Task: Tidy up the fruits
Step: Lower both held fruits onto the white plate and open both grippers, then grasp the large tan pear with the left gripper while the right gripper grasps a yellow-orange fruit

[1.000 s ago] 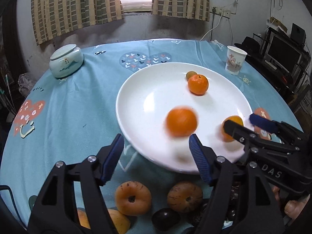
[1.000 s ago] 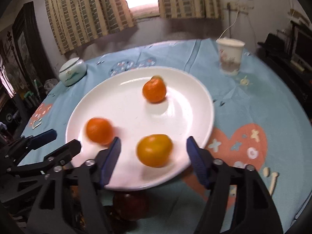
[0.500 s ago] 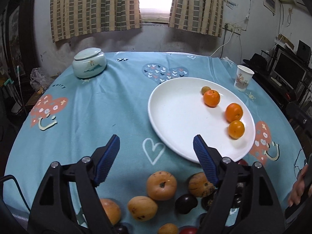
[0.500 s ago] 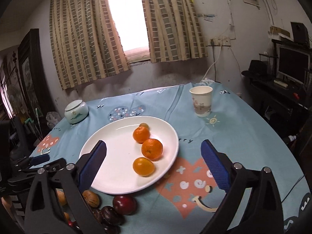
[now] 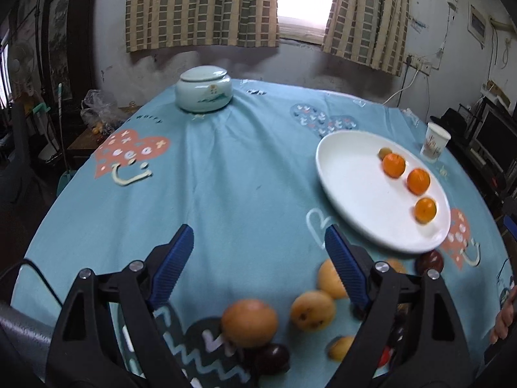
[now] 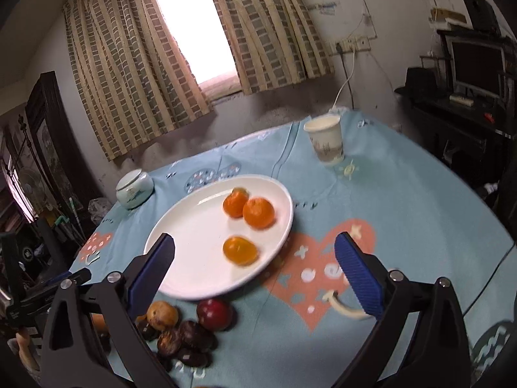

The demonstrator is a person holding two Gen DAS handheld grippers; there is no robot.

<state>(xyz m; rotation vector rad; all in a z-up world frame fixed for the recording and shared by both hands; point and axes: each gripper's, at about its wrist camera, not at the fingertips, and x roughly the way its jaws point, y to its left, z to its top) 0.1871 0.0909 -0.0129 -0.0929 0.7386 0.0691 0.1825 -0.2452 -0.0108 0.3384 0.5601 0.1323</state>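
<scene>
Three oranges (image 5: 418, 181) and a small brownish fruit (image 5: 384, 152) lie on the white plate (image 5: 352, 177). In the right wrist view the same oranges (image 6: 258, 212) sit on the plate (image 6: 194, 226). My left gripper (image 5: 257, 231) hangs over bare cloth left of the plate, its jaws opening with nothing between them. Tan fruits (image 5: 249, 321) and a dark plum (image 5: 271, 357) lie loose below it. My right gripper (image 6: 255, 237) stands open and empty, short of the plate's near rim. A red plum (image 6: 215, 313) and dark fruits (image 6: 190, 339) lie by its left finger.
A lidded ceramic jar (image 5: 203, 89) stands at the far left of the round table. A paper cup (image 6: 326, 140) stands beyond the plate at the far right. A person's hand (image 5: 504, 320) shows at the right edge. The blue cloth (image 5: 226, 177) drops off all round.
Both grippers have drawn back from the plate and opened wider. The oranges that lay between their jaws now rest on the plate. The left view has swung to the left.
</scene>
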